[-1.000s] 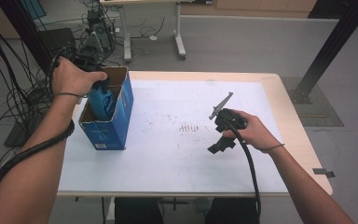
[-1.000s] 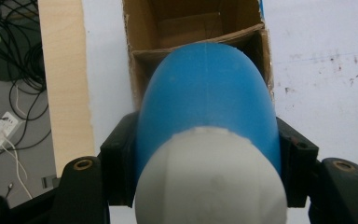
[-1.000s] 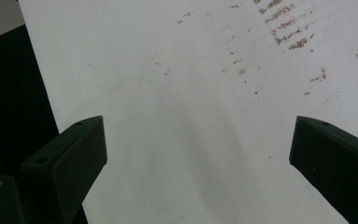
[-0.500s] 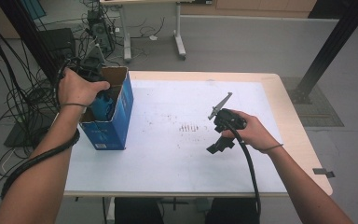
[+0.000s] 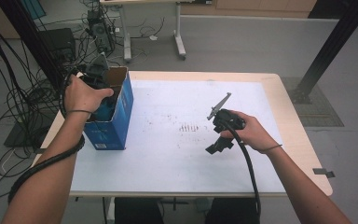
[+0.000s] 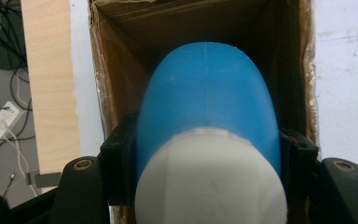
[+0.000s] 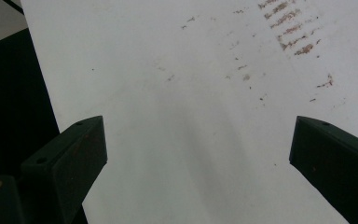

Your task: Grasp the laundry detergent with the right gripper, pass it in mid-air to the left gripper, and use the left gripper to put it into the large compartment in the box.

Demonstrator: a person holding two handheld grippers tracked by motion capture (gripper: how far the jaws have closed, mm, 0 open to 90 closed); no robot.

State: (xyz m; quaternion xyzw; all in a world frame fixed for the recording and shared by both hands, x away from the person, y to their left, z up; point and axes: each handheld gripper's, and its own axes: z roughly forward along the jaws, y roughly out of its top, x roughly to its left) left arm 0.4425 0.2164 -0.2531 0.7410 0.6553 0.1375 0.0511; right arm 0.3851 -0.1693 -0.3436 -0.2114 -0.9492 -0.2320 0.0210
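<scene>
A blue bottle (image 6: 205,93) with a white cap (image 6: 209,177) is held between the jaws of my left gripper (image 6: 205,156), cap end toward the camera. It points down into an open blue cardboard box (image 6: 121,28). In the high view the box (image 5: 116,126) stands at the table's left, and my left gripper (image 5: 100,91) reaches into its top under the hand. My right gripper (image 5: 216,145) hovers over the middle right of the white mat. The right gripper (image 7: 198,154) has its jaws wide apart with nothing between them.
The white mat (image 5: 168,154) covers most of the wooden table (image 5: 303,154) and bears brownish smudges (image 5: 189,127) at its middle. Cables (image 5: 9,107) and a black stand lie on the floor to the left, beyond the table edge. A thick cable (image 5: 247,172) trails from the right gripper.
My left hand has shifted slightly right and nearer over the box opening, so it covers more of the blue bottle. The right gripper has stayed in place and open.
</scene>
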